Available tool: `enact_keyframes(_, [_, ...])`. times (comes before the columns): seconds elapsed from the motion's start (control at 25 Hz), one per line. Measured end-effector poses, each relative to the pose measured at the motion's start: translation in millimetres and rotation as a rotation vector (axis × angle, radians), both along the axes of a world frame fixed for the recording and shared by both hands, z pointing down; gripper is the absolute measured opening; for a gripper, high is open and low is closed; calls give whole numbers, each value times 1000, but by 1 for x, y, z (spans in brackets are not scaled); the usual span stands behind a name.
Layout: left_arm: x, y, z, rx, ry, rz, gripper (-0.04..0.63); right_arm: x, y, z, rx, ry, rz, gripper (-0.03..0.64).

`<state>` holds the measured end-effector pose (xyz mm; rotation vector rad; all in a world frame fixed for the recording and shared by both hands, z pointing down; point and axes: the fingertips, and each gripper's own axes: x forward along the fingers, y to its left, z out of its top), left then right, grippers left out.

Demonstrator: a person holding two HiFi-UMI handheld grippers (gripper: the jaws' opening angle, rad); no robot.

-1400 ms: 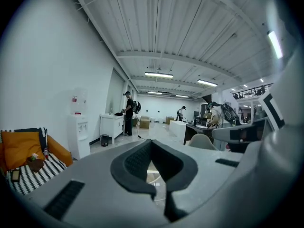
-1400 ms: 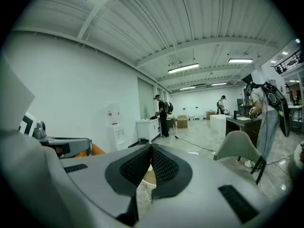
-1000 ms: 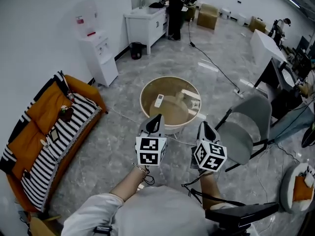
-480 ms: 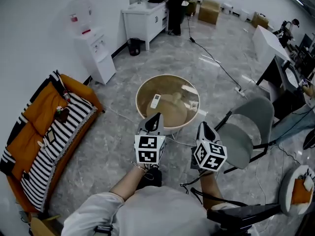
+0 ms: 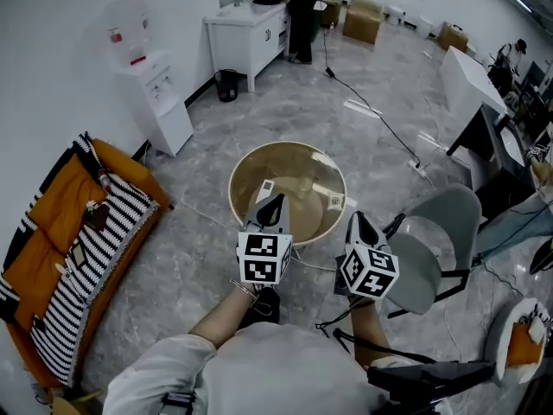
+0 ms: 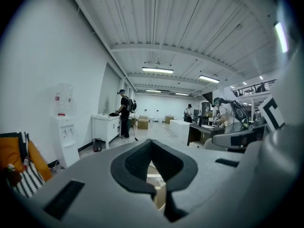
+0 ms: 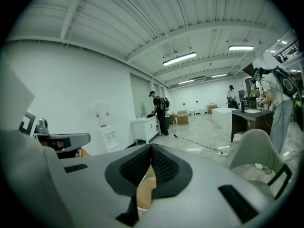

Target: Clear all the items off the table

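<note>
Marble floor [image 5: 192,242], round table [image 5: 234,182], remote [image 5: 263,188] just beyond left gripper [image 5: 274,202], right gripper [image 5: 355,220] alongside, all jaws pressed together

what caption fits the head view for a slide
Left gripper and right gripper, both shut, poised near a round table.

Grey marble floor [image 5: 194,240], striped sofa [image 5: 73,262].

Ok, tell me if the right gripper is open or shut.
Shut. In the right gripper view the right gripper has its tips together, with nothing between them.
</note>
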<state>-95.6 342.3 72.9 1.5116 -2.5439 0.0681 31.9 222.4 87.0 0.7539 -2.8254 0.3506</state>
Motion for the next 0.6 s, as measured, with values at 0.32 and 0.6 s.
enact_keyframes(0.32, [-83,-71,-10,8,-7,29,2,-78,-63,-13,17,-6,31,23])
enact_keyframes(0.6, [-164,-122,2,20,43,9,2,-151,-113,-10,38,39,28,23])
